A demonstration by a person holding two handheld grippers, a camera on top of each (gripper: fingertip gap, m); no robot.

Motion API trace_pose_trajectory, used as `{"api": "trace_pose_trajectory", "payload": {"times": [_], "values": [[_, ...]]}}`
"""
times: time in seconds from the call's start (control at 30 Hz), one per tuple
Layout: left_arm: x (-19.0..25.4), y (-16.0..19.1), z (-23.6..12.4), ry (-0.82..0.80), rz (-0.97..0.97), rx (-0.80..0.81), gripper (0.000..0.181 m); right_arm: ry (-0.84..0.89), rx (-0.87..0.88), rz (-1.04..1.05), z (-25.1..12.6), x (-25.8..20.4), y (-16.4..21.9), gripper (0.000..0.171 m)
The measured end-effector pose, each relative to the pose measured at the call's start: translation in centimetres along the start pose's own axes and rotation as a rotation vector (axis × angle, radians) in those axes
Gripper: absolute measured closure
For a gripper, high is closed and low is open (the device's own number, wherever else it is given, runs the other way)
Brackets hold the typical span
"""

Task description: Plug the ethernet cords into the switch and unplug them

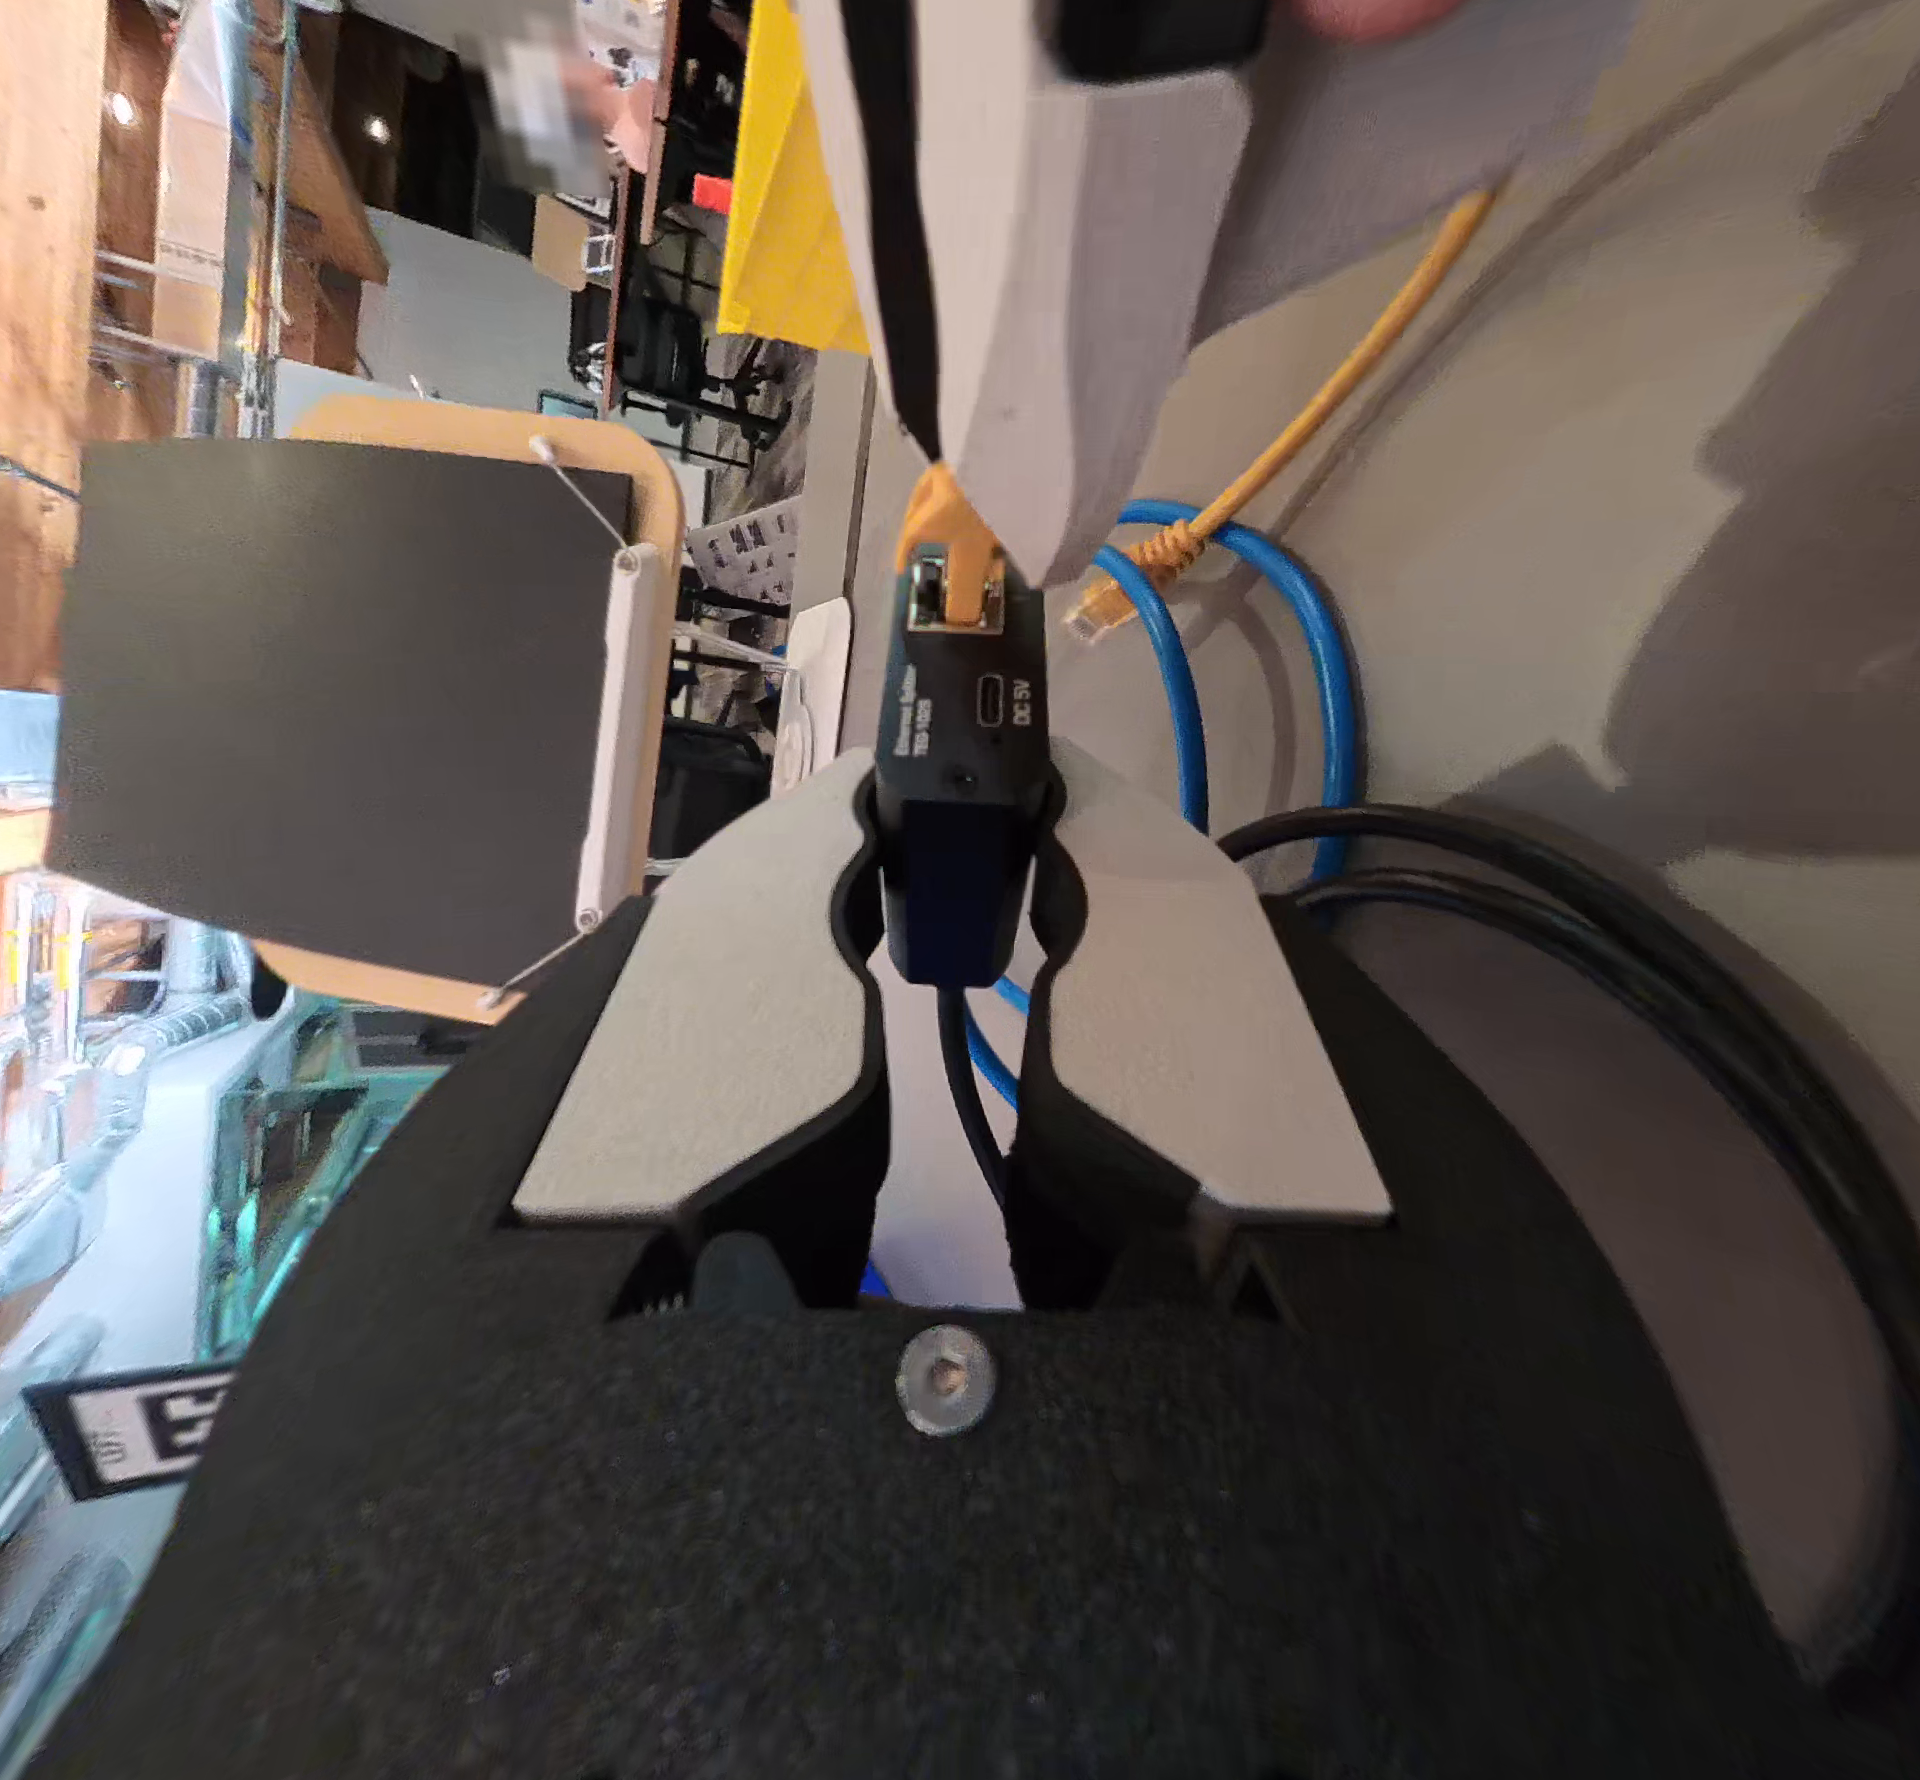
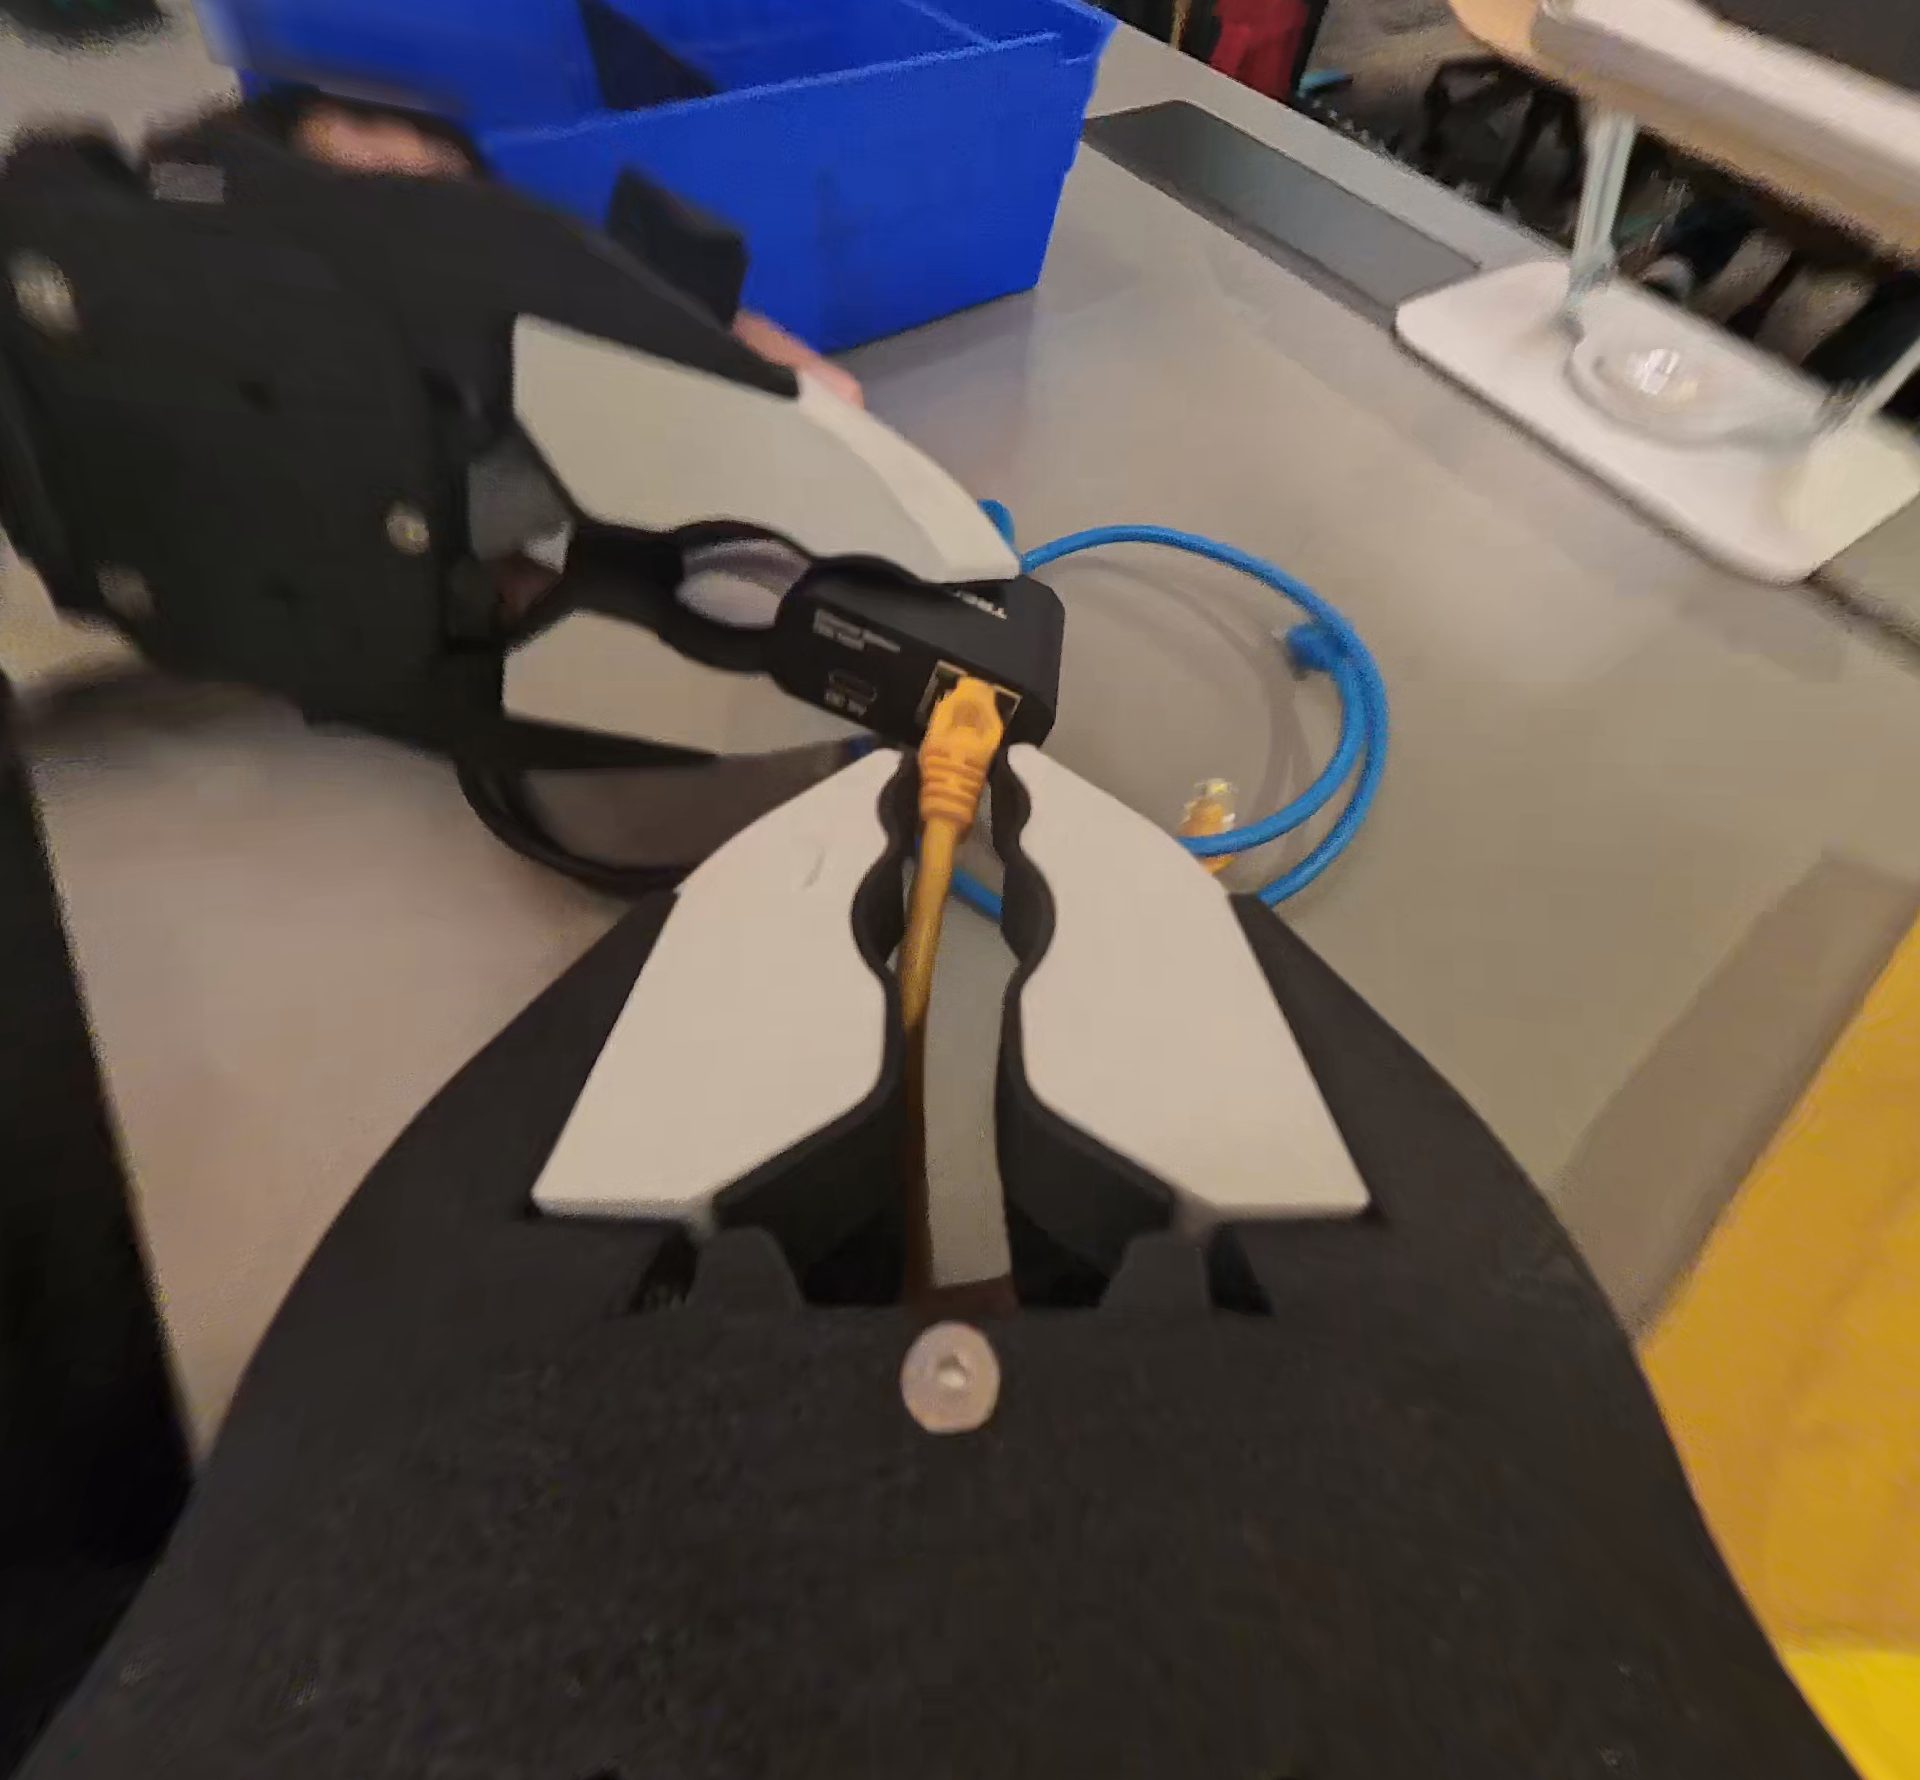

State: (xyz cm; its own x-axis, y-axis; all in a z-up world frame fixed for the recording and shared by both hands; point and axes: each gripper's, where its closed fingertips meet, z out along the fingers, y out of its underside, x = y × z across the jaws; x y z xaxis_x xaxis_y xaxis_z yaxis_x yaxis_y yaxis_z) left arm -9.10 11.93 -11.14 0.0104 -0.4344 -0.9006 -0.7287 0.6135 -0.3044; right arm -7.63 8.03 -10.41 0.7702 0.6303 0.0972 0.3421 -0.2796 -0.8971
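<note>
My left gripper point(image 1: 961, 800) is shut on a small black switch point(image 1: 961, 681) and holds it above the grey table. My right gripper point(image 2: 951, 780) is shut on the boot of a yellow ethernet cord point(image 2: 954, 764), whose plug sits in one port of the switch point(image 2: 935, 629). The port beside it is empty. In the left wrist view the right gripper's fingers point(image 1: 1049, 400) come down from above onto the yellow plug point(image 1: 951, 551). The yellow cord's other plug point(image 1: 1096, 618) lies loose on the table. A blue ethernet cord point(image 2: 1340, 722) lies coiled under the switch, unplugged.
The switch's black cable point(image 1: 1558, 909) loops on the table point(image 2: 1247, 380). A blue divided bin point(image 2: 831, 172) stands behind the left gripper. A white stand base point(image 2: 1621, 421) is at the far right. A yellow surface point(image 2: 1818, 1315) borders the table's near right edge. The gap from one gripper's tips to the other's is roughly 5 cm.
</note>
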Motion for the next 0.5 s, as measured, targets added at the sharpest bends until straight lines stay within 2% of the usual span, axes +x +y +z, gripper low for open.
{"api": "trace_pose_trajectory", "payload": {"times": [0.1,0.2,0.33,0.5], "values": [[-0.1,0.4,-0.3,0.041,0.012,-0.033,0.157,0.101,-0.048,-0.366,-0.6,0.5,-0.5,0.146],[0.0,0.5,-0.4,0.042,0.026,-0.048,0.157,0.097,-0.138,-0.628,-0.5,0.3,-0.3,0.145],[0.3,0.3,-0.4,0.049,0.045,-0.057,0.157,0.095,-0.174,-0.833,-0.1,0.0,-0.8,0.149],[0.2,0.3,-0.5,0.055,0.036,-0.063,0.157,0.142,-0.217,-0.952,0.4,0.4,-0.6,0.155]]}}
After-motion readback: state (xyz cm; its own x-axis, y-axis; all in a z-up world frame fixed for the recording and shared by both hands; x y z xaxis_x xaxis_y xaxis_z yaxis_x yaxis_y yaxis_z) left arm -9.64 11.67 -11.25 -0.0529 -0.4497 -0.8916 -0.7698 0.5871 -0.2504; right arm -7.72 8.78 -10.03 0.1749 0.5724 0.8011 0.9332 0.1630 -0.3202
